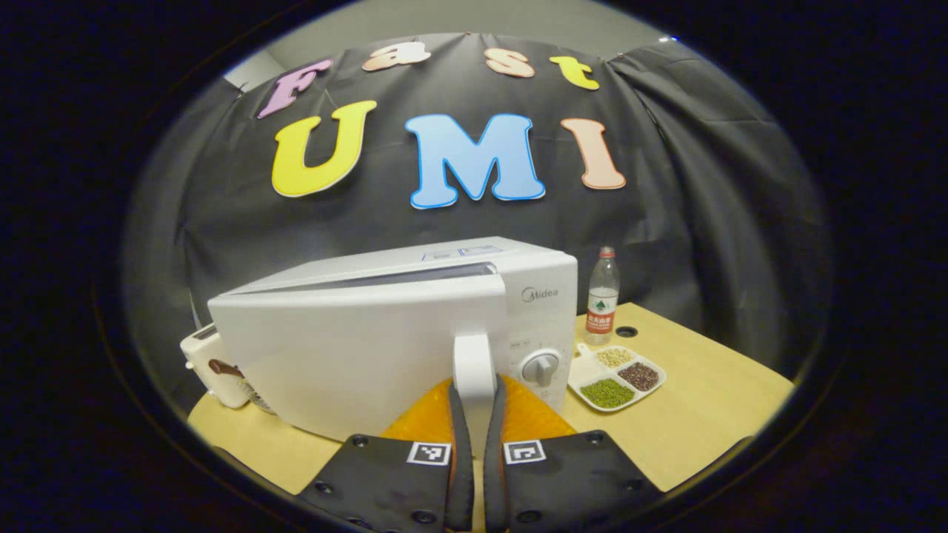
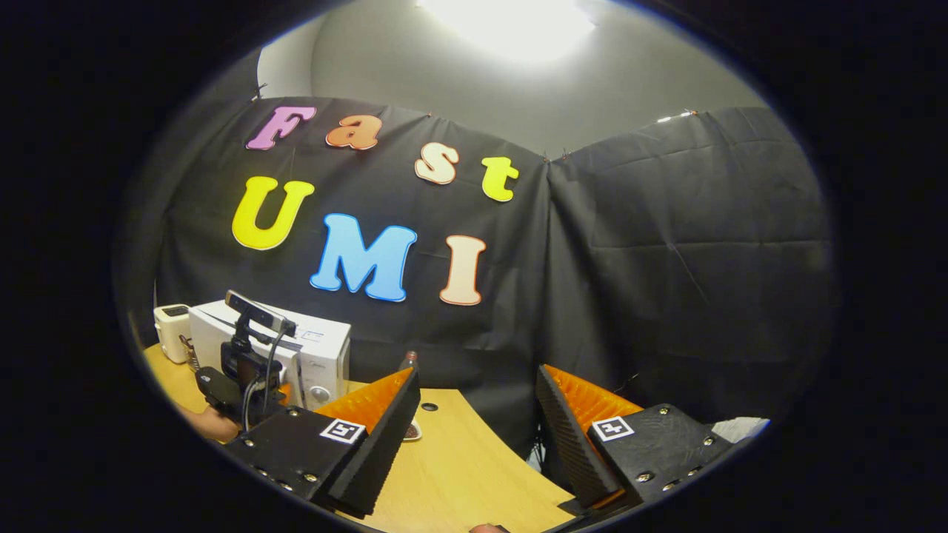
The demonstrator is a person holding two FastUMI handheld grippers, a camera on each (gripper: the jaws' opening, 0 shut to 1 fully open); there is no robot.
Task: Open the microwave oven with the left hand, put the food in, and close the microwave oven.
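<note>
**Left tongs on the handle, door just cracked**

Left gripper view: the microwave [image 1: 385, 326] fills the middle of the frame on the tabletop [image 1: 711, 400], its door [image 1: 348, 355] swung a little way out so a dark slit shows along the top edge. The left tongs [image 1: 474, 414] at the bottom centre are pinched on the upright handle [image 1: 474, 363], one finger on each side. That handle looks stiff and smooth, the only sensible hold; the door should swing on its hinge, but the light-looking oven may slide if tugged hard. The food tray [image 1: 616, 377], with three compartments of grains, sits lower right, just beside the oven, below a bottle [image 1: 603, 296]. It looks shallow and spillable, best taken by its rim and kept level.

Right gripper view: the right tongs [image 2: 474, 422] hang wide open and empty over the tabletop, with the microwave far off at lower left.
</note>
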